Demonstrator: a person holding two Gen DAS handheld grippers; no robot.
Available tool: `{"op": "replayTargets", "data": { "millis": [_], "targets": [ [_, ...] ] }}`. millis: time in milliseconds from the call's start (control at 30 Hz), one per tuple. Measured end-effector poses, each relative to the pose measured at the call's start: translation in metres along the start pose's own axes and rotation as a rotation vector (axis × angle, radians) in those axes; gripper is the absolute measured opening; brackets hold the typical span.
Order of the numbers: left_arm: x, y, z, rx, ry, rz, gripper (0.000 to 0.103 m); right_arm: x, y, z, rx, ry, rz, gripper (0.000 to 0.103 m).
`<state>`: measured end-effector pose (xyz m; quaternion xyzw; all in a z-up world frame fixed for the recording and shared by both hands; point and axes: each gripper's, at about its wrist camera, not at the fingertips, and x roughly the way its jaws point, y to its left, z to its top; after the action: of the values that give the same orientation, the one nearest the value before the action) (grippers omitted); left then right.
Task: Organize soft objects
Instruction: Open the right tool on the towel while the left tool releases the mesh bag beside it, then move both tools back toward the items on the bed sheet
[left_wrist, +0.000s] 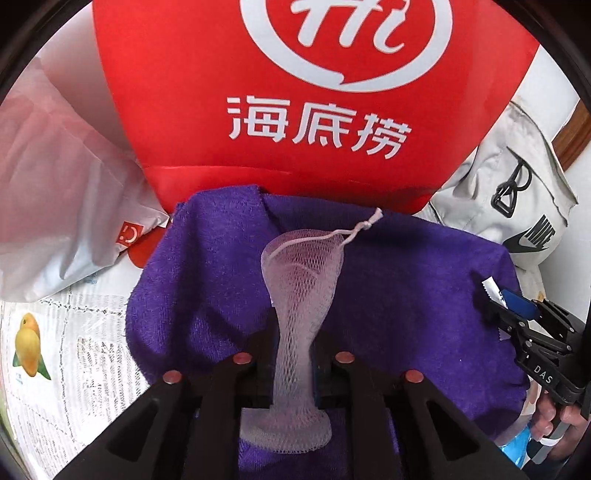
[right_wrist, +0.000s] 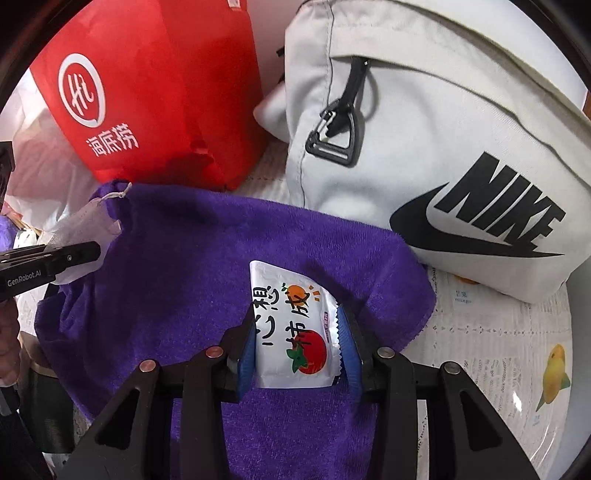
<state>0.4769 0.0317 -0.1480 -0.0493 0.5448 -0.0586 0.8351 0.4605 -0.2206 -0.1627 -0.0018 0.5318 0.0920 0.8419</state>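
Observation:
A purple towel (left_wrist: 207, 295) (right_wrist: 177, 277) lies spread on the table. Over its middle my left gripper (left_wrist: 295, 332) is shut on a white mesh pouch (left_wrist: 303, 269) with a drawstring, pinched narrow between the fingers. The right wrist view shows that gripper (right_wrist: 74, 254) from the side, with the pouch (right_wrist: 88, 221) sticking out past it. My right gripper (right_wrist: 297, 314) is shut on a white sachet (right_wrist: 291, 325) printed with a tomato and an orange, its blue pads on both edges, over the towel's right part. In the left wrist view the right gripper (left_wrist: 491, 306) sits at the towel's right edge.
A red paper bag (left_wrist: 184, 110) (right_wrist: 166, 110) stands right behind the towel. To its right lies a white Nike bag (right_wrist: 443, 147) (left_wrist: 524, 206), and to its left a white plastic bag (left_wrist: 55, 203). A newsprint table cover (left_wrist: 74, 350) (right_wrist: 498, 332) with mango pictures lies underneath.

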Motion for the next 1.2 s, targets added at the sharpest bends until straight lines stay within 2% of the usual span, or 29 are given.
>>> {"op": "replayTargets", "data": {
  "millis": [100,133,200,300,400,633,767,967,1200],
  "targets": [
    [0.002,-0.003,0.0,0.009,0.002,0.013,0.036,0.003,0.0,-0.003,-0.004,0.01,0.006,0.045],
    [0.0,-0.004,0.0,0.014,-0.004,0.025,0.039,0.004,0.0,-0.003,-0.006,0.012,0.002,0.046],
    [-0.003,-0.007,0.0,0.031,-0.021,0.032,0.055,0.002,0.0,-0.004,-0.002,0.006,0.007,0.059],
    [-0.01,-0.013,-0.001,0.053,-0.046,0.027,0.067,0.0,0.002,-0.002,-0.028,0.001,0.007,0.065],
    [-0.018,-0.018,-0.004,0.067,-0.044,0.025,0.07,-0.004,0.012,0.002,-0.066,-0.014,-0.021,0.073],
    [-0.045,-0.025,-0.02,0.071,-0.064,-0.018,0.07,-0.031,0.025,-0.005,-0.094,-0.044,-0.027,0.074],
    [-0.067,-0.031,-0.033,0.085,-0.091,-0.007,0.071,-0.054,0.027,-0.014,-0.082,-0.064,-0.03,0.074],
    [-0.1,-0.027,-0.056,0.087,-0.136,0.008,0.071,-0.094,0.025,-0.04,-0.047,-0.1,-0.011,0.074],
    [-0.137,-0.029,-0.104,0.081,-0.141,-0.009,0.07,-0.129,0.031,-0.084,-0.016,-0.126,0.004,0.074]
  ]
}}
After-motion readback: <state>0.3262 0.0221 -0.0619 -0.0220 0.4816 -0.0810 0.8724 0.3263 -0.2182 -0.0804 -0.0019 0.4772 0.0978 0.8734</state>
